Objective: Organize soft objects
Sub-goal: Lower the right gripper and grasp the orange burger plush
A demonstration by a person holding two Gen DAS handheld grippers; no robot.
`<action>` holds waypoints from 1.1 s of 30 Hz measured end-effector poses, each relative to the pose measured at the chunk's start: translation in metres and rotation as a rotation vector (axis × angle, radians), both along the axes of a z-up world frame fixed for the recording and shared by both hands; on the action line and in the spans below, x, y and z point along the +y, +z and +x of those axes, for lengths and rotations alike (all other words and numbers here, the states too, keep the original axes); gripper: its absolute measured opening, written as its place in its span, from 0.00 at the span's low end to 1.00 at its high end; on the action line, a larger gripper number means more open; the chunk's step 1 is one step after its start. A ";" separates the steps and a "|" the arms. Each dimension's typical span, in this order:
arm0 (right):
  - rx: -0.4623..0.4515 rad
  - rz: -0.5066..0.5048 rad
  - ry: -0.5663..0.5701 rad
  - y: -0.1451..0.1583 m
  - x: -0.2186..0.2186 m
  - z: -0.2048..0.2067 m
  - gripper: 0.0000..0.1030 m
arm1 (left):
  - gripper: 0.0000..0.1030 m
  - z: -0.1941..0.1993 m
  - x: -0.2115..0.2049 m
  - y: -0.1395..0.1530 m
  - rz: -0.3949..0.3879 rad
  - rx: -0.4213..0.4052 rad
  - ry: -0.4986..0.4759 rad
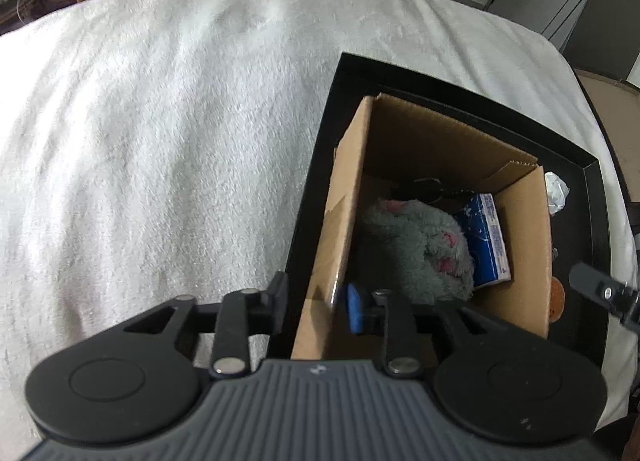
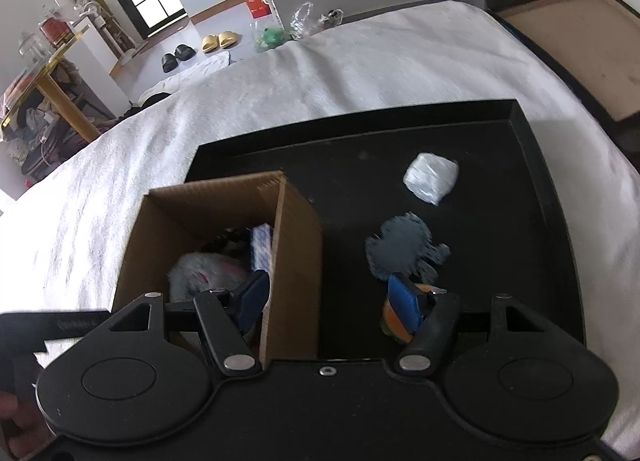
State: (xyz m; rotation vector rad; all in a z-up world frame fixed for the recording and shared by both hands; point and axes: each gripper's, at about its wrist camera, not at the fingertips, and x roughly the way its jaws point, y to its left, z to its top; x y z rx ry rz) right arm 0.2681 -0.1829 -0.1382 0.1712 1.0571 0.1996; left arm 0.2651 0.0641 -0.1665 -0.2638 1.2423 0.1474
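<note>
1. Left wrist view: left gripper (image 1: pixel 318 307) with fingers spread, straddling the left wall of the cardboard box (image 1: pixel 344 217), one finger outside and the blue-padded one inside; whether the pads press the wall, cannot tell.
2. Same view, inside the box: grey-and-pink plush (image 1: pixel 416 249) low down, blue-and-white packet (image 1: pixel 490 237) just beside it on the right.
3. Box standing on a black tray (image 1: pixel 320 181), tray lying on a white blanket (image 1: pixel 160 121).
4. Right wrist view: right gripper (image 2: pixel 330 301) wide open, gripping nothing, straddling the box's right wall.
5. Only in this view: grey cloth piece (image 2: pixel 400 247) and clear-wrapped white bundle (image 2: pixel 431 177) on the bare tray, well apart from the box; orange-striped object (image 2: pixel 390 321) behind the right finger, identity unclear.
</note>
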 end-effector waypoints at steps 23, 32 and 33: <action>0.082 0.031 -0.042 -0.062 -0.043 -0.010 0.69 | 0.58 -0.004 -0.020 0.007 0.145 0.003 0.003; 0.062 -0.022 -0.024 -0.077 -0.042 -0.005 0.77 | 0.58 0.000 -0.025 0.003 0.172 0.024 0.001; 0.062 -0.024 -0.024 -0.078 -0.042 -0.004 0.77 | 0.58 0.001 -0.025 0.003 0.174 0.026 -0.004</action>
